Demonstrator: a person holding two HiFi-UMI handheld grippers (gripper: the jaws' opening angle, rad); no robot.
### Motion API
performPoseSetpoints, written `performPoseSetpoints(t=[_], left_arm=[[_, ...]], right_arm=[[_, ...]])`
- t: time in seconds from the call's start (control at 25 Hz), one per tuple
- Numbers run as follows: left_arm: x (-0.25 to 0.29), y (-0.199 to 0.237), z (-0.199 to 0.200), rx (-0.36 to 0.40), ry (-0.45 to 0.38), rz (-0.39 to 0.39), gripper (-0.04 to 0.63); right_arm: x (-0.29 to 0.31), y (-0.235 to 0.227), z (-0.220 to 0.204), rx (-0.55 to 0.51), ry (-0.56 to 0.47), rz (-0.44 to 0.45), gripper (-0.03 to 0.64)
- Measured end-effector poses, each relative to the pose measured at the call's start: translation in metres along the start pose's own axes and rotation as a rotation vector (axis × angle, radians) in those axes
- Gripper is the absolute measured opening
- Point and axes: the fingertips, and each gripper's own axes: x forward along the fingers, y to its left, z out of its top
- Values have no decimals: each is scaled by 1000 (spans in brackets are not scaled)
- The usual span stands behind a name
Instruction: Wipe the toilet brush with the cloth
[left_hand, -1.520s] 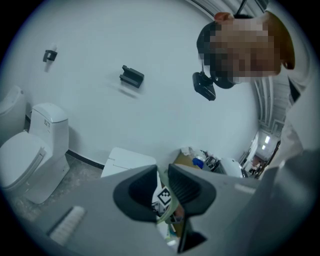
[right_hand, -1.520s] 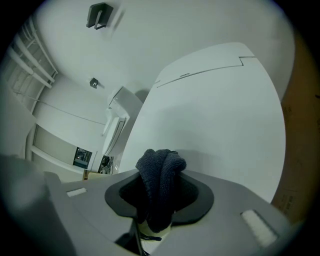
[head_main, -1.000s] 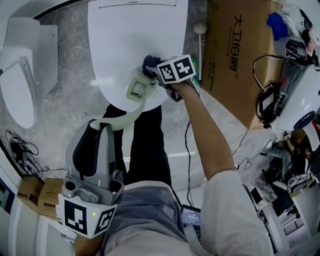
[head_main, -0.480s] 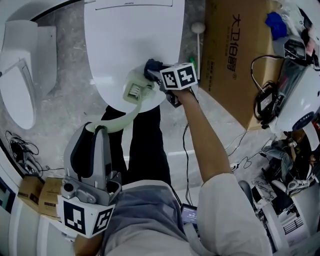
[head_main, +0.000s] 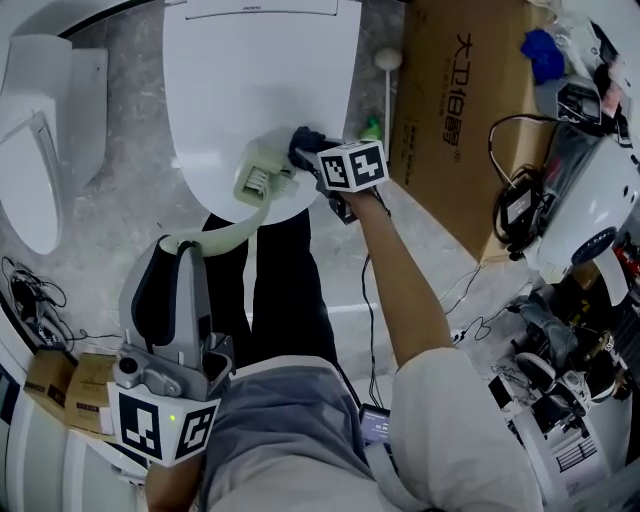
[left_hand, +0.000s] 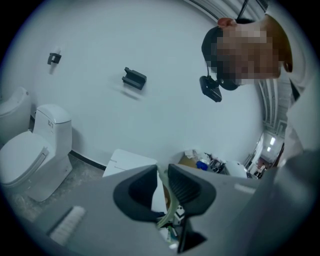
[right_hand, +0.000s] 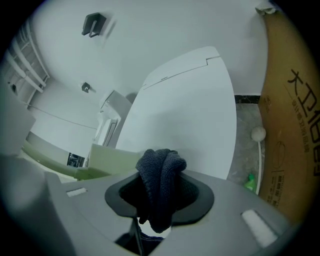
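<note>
Nearest, at the lower left, the left gripper (head_main: 183, 250) has its fingers (left_hand: 134, 190) pressed onto the thin end of the toilet brush (head_main: 258, 175). The brush's pale green handle curves away toward the far right to a blocky head, which lies over the near edge of the white toilet lid (head_main: 255, 70); whether it rests on the lid I cannot tell. Just right of the head, the right gripper (head_main: 308, 152) has its fingers (right_hand: 195, 195) pinching a bunched dark cloth (head_main: 303, 137), which appears to touch the head's far-right side. The wipe looks to be at the head. To do it well, the left grip should be firm, so the long handle does not swing under pressure. The cloth should press flat and be drawn along each face, then down the handle toward the near end, with the brush turned to bring hidden sides round. A shallow bite on the cloth could let it slip.
</note>
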Motion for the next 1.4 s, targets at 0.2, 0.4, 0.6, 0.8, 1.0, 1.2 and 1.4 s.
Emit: performPoseSetpoints(t=[0.2, 0.4, 0.6, 0.8, 1.0, 1.2, 1.4], left_arm=[[-2, -1, 0, 0, -17, 5, 0], [-4, -1, 0, -22, -23, -1, 0], [-5, -3, 0, -28, -28, -6, 0], [-7, -2, 1, -27, -30, -7, 0], [-9, -4, 0, -26, -28, -10, 0], [-8, -4, 1, -15, -24, -14, 0], [-9, -6, 2, 5, -8, -22, 0]], right_arm=[[-7, 2, -11, -35, 44, -24, 120], [-14, 13, -13, -22, 33, -21, 120], [-20, 23, -10, -4, 31, -11, 120], [-29, 34, -7, 26, 25, -6, 120], [-38, 43, -6, 67, 3, 7, 120], [-44, 53, -2, 114, -23, 30, 120], [-51, 66, 2, 175, -49, 60, 119]])
